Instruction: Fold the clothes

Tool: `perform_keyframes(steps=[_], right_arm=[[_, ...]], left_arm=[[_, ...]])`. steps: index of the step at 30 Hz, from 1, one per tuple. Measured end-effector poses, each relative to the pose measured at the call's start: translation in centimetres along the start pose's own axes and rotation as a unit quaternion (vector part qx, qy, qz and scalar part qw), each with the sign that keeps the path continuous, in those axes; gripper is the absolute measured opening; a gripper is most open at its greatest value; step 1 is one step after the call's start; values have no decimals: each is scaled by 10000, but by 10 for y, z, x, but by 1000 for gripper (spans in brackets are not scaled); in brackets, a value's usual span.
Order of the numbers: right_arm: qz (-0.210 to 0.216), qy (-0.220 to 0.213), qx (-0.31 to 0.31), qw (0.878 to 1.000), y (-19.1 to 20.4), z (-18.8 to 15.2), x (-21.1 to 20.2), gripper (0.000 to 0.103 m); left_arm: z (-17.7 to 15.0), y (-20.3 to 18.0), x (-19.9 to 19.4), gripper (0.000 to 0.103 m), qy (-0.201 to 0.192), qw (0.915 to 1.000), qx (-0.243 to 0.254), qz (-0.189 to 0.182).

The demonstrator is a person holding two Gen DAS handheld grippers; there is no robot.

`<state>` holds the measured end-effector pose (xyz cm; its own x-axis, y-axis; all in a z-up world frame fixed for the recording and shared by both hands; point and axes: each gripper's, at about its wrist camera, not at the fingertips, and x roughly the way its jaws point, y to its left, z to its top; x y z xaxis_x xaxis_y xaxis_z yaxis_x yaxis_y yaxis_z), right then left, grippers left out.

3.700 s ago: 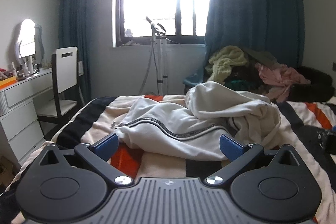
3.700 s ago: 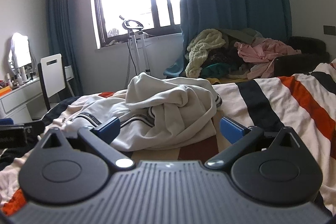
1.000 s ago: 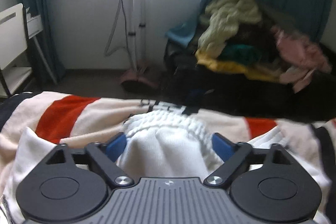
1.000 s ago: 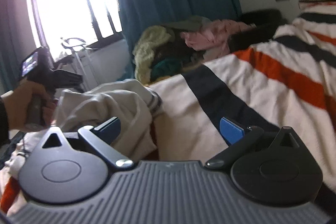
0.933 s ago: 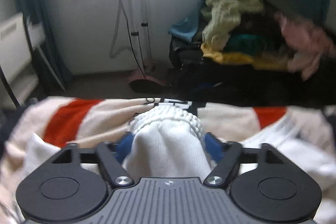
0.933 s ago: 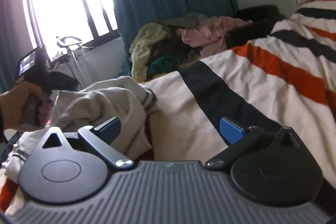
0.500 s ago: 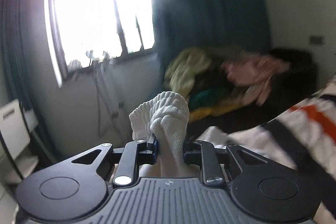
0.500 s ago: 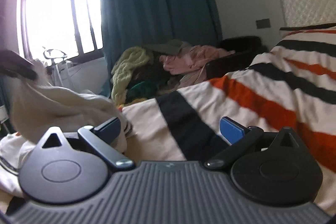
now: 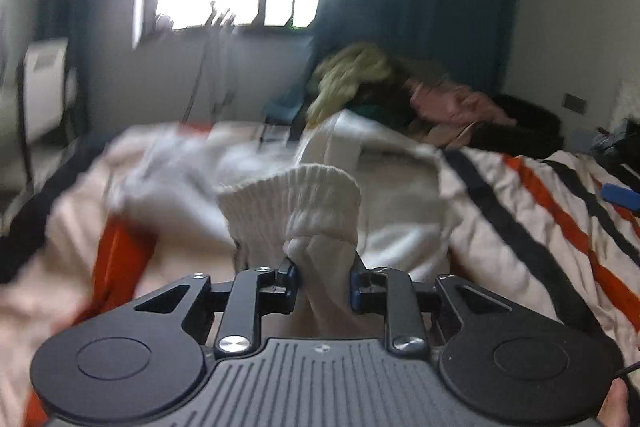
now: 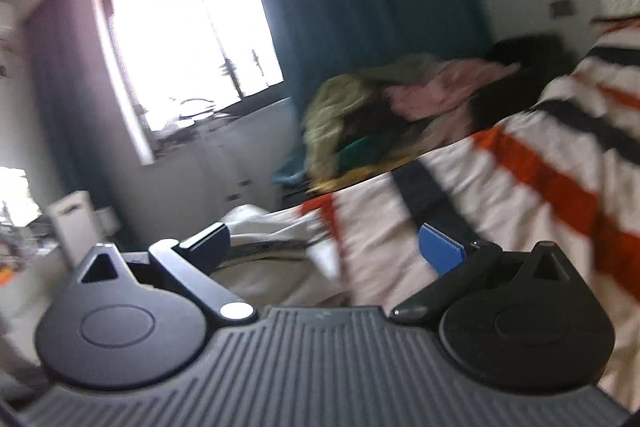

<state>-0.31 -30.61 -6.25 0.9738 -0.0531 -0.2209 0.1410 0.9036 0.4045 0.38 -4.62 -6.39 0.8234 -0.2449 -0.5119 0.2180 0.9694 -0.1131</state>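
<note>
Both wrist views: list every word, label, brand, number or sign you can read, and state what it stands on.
None can be read.
A small mark on the left hand-held gripper, on its ribbed body: too small to read.
A similar mark on the right hand-held gripper: blurred.
The white garment and striped bedspread: no lettering visible.

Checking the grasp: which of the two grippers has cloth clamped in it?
The left gripper, shut on the white garment's ribbed cuff; the right gripper is open and holds nothing.
</note>
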Motion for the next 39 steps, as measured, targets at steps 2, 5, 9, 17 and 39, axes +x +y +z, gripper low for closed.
perform_keyframes(steps=[2, 5, 9, 17, 39], right_arm=[[121, 142, -134, 9997, 9, -5, 4, 103], [201, 413, -373, 9982, 21, -17, 18, 101], [297, 922, -430, 9944, 27, -34, 39, 97], [392, 1263, -865, 9874, 48, -58, 56, 97], [135, 2021, -2673, 9421, 189, -47, 215, 83]], left_arm=[[-2, 18, -6, 37, 173, 9995, -242, -98], [1, 36, -13, 54, 193, 9977, -598, -235], [4, 55, -27, 81, 107, 9955, -910, -222], [19, 87, -23, 90, -211, 9920, -1236, 138], [-1, 171, 32, 94, -3, 9649, -2623, -94]])
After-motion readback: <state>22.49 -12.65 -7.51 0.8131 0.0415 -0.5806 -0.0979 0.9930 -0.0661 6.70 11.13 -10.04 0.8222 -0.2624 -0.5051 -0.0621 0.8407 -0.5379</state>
